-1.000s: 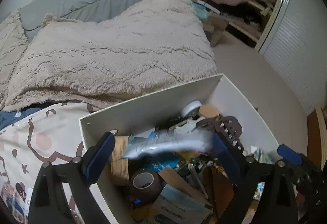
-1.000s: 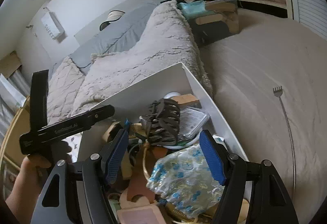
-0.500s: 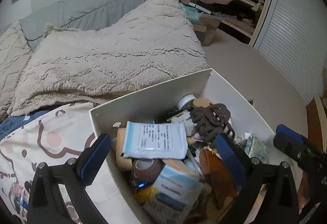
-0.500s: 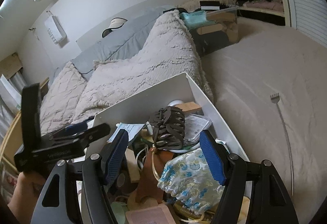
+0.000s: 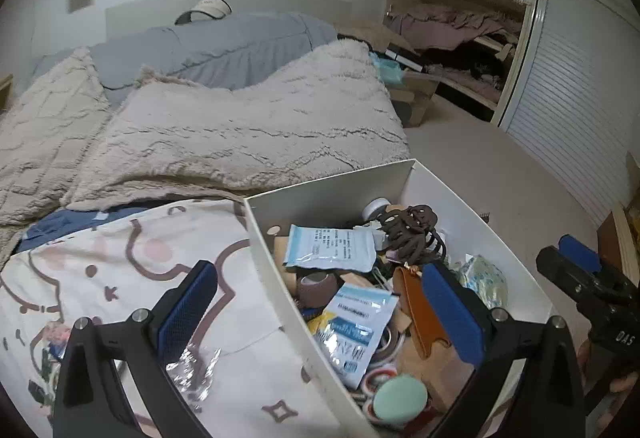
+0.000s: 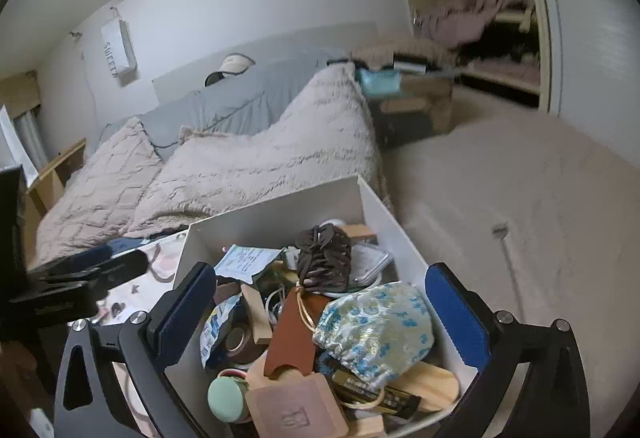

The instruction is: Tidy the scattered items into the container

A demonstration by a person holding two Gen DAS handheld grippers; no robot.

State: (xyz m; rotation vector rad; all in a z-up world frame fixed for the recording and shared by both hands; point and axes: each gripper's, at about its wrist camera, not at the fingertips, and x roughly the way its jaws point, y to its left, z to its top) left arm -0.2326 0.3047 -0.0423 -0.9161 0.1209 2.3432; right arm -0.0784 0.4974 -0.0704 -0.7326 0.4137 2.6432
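Observation:
A white box (image 5: 332,184) stands at the bed's edge, crammed with items. On top lie a white-and-blue packet (image 5: 328,244), a brown hair claw (image 5: 412,230) and a blue-flowered pouch (image 6: 376,326). My left gripper (image 5: 320,306) is open and straddles the box's left wall, holding nothing. My right gripper (image 6: 320,308) hovers over the box (image 6: 280,214) with its jaws opening wide. The pouch lies between its fingers, and neither pad touches it. A crinkled foil wrapper (image 5: 196,366) lies on the cartoon sheet (image 5: 120,278) by my left finger.
A fluffy beige blanket (image 5: 240,126) and grey bedding fill the bed behind the box. Pale carpet (image 5: 480,166) lies to the right, with a thin back scratcher (image 6: 508,258) on it. A closet with shelves and a louvred door stands at the far right.
The packet left my left gripper and now lies in the box. Both grippers pulled back and up. My right jaws spread wider, off the flowered pouch.

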